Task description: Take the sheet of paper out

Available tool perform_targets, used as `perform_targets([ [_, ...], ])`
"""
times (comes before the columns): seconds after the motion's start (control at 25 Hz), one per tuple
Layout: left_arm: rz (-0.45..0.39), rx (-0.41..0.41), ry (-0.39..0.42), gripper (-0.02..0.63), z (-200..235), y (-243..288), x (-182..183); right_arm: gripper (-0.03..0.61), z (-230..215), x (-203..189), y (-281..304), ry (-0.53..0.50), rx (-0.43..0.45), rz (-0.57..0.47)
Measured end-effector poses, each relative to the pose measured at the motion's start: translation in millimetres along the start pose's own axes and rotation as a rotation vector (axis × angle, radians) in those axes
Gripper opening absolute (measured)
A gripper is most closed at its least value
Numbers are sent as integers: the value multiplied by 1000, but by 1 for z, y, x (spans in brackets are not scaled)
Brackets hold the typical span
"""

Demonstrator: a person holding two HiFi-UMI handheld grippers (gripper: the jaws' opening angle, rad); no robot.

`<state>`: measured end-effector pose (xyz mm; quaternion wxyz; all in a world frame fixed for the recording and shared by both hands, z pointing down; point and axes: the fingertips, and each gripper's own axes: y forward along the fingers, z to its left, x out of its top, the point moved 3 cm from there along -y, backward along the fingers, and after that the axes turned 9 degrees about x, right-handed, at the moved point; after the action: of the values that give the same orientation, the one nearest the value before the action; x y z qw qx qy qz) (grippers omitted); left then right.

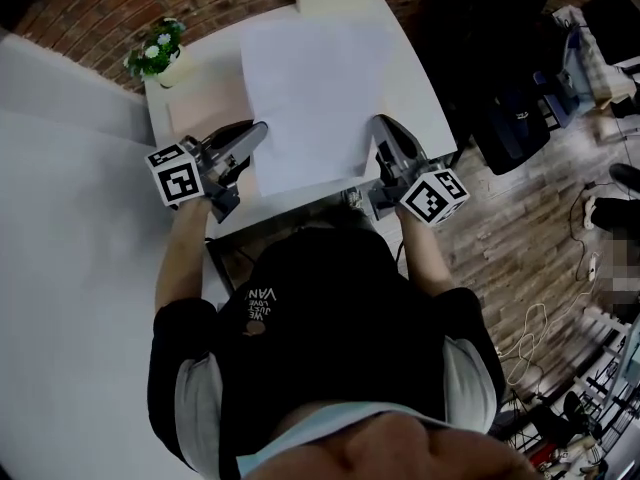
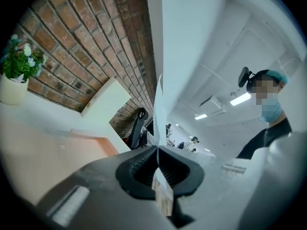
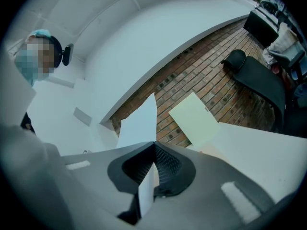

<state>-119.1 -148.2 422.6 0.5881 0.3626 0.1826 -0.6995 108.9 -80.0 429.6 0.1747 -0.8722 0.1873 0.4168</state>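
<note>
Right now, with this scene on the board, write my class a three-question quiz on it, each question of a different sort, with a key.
1. True or false: the left claw and the right claw are each shut on the sheet of paper.
2. What stands at the far left corner of the table? A: mug. B: potted plant. C: lamp.
3. Fill in: the wall behind the table is made of ____.
Key: 1 true; 2 B; 3 brick.
</note>
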Motion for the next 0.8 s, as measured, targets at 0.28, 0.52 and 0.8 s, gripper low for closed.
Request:
perform_targets([
  [0.28, 35, -10, 18, 2, 0, 27, -8, 1, -2, 7, -30, -27, -80, -41],
  [0.52, 34, -2, 32, 2, 2, 41, -14, 0, -4, 6, -45, -30, -118, -56],
  [0.8, 15, 15, 16, 2, 4, 38, -24, 0, 1, 2, -50, -51, -136, -45],
])
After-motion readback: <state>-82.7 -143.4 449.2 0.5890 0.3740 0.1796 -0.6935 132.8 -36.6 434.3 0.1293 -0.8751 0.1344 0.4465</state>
